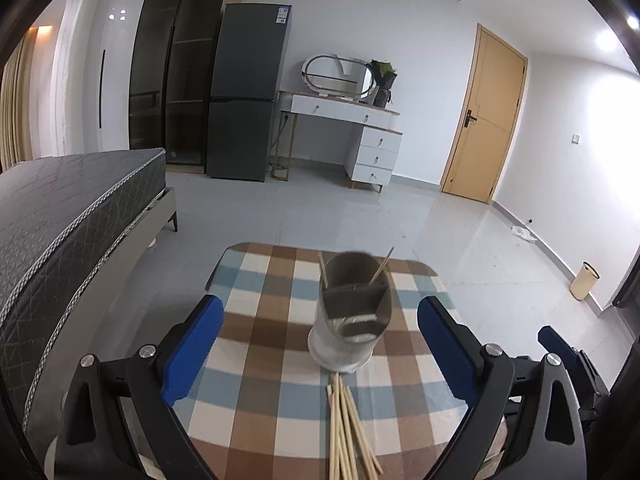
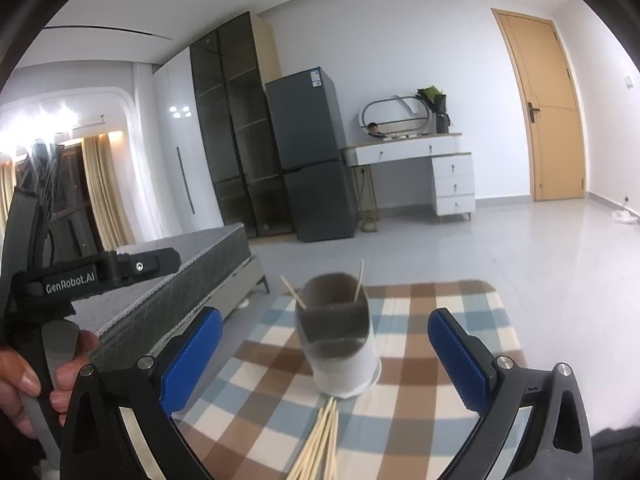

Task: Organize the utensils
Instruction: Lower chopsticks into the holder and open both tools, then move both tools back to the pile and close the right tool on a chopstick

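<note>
A grey divided utensil holder stands upright on a checked tablecloth; it also shows in the right wrist view. Two wooden chopsticks lean inside it, also seen from the right. A bundle of several loose chopsticks lies flat on the cloth just in front of the holder, also in the right wrist view. My left gripper is open and empty, above the bundle. My right gripper is open and empty, facing the holder.
The small table's far edge drops to a tiled floor. A bed lies close on the left. A fridge, a dressing table and a door stand at the far wall. The left hand-held gripper's body shows in the right wrist view.
</note>
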The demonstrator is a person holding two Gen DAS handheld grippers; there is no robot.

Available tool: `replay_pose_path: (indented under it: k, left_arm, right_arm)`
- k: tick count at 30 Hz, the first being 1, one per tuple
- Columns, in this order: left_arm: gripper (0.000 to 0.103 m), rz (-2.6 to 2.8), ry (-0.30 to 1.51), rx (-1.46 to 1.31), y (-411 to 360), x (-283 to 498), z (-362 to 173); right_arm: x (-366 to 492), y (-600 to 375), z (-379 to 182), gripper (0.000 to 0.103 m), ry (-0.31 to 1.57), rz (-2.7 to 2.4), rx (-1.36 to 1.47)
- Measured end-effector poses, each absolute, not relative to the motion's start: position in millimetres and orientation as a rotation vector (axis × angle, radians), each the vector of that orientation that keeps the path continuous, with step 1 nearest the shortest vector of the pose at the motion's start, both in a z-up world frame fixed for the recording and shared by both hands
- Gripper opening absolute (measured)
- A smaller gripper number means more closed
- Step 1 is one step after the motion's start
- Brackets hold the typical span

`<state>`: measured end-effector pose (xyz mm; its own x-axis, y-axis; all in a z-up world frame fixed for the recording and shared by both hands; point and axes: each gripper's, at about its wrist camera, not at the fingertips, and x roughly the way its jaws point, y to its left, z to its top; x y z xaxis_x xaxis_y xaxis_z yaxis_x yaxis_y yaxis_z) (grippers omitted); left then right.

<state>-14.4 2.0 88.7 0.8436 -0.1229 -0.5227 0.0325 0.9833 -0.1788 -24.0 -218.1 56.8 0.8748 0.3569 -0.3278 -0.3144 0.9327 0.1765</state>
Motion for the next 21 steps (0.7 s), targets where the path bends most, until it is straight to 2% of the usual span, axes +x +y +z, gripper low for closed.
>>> replay_pose_path:
  k: [8, 21]
  left_arm:
    - [0.095, -0.063, 0.570, -0.150, -0.2, -24.9, 57.0]
    - [0.095, 0.006, 0.722, -0.103, 2.8, -0.8, -14.7]
  right_arm:
    - [-37.9, -213.0, 20.6, 0.103, 0.455, 0.319, 0.051]
    - [-17.5, -198.4, -30.2, 0.103, 0.655, 0.312, -0.025]
